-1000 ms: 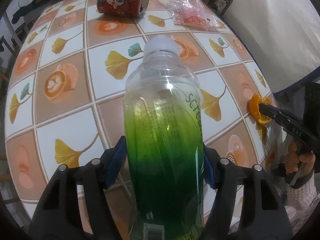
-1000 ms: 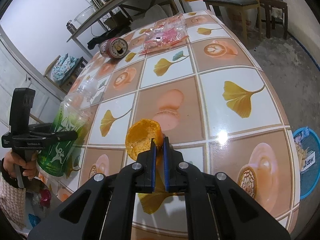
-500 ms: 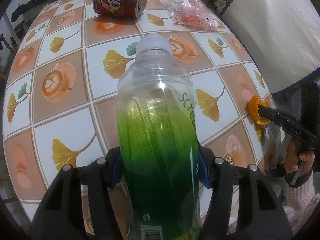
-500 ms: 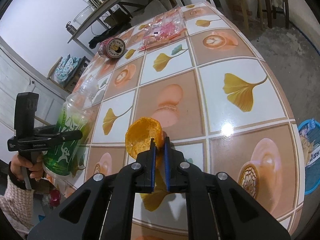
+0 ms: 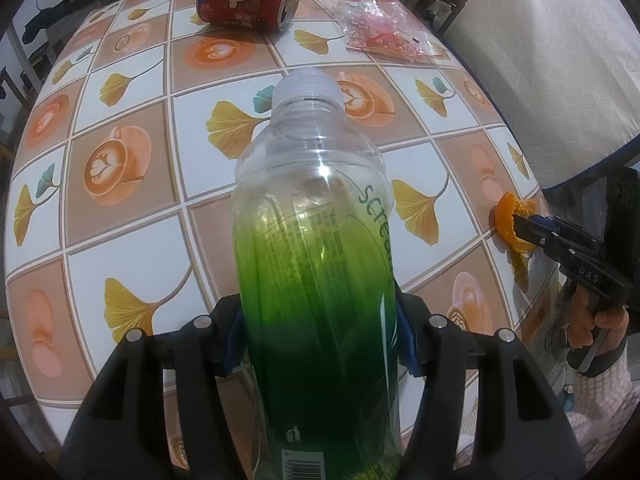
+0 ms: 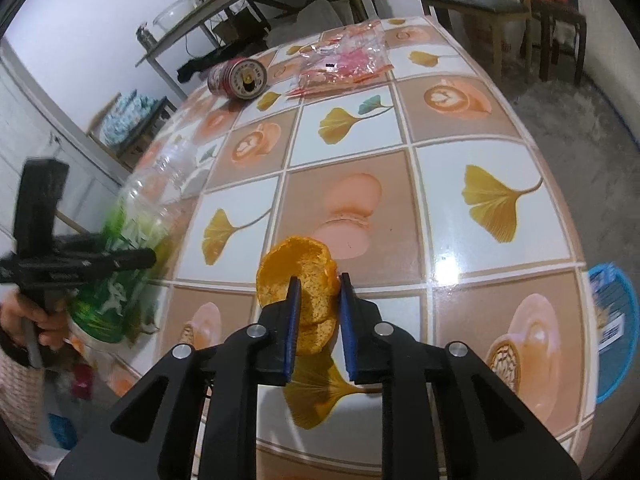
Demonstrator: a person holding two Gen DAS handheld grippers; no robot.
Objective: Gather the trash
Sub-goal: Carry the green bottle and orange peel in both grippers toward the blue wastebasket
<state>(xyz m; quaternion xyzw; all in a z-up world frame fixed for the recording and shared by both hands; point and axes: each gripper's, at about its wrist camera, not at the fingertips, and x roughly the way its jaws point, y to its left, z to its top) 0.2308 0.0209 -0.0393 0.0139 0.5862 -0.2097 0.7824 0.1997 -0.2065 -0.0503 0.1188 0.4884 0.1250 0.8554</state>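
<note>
Orange, dimpled and cup-shaped, the peel stands between the blue pads of the right gripper, which is opening; the peel still sits in the gap, its lower part touching the left pad, but whether the right pad still presses it cannot be told. The peel is at the near right edge of the tabletop, its hollow face turned toward the camera; whether it rests on the surface or hangs just above it is not clear. A blue basket lies on the floor beyond that same edge, to the right of the peel and lower, partly cut off by the frame; it is judged the likely receptacle, and the right hand is the nearer to it.

The green-tinted bottle is clamped at its lower body by the left gripper, jaws about half spread and pressing both flanks; its long axis runs away from the tool, white cap toward the far edge. Its base is cut off below the frame, and in the right wrist view it is blurred.

At the far edge lie a red can on its side and a clear wrapper, both well apart from either gripper.
</note>
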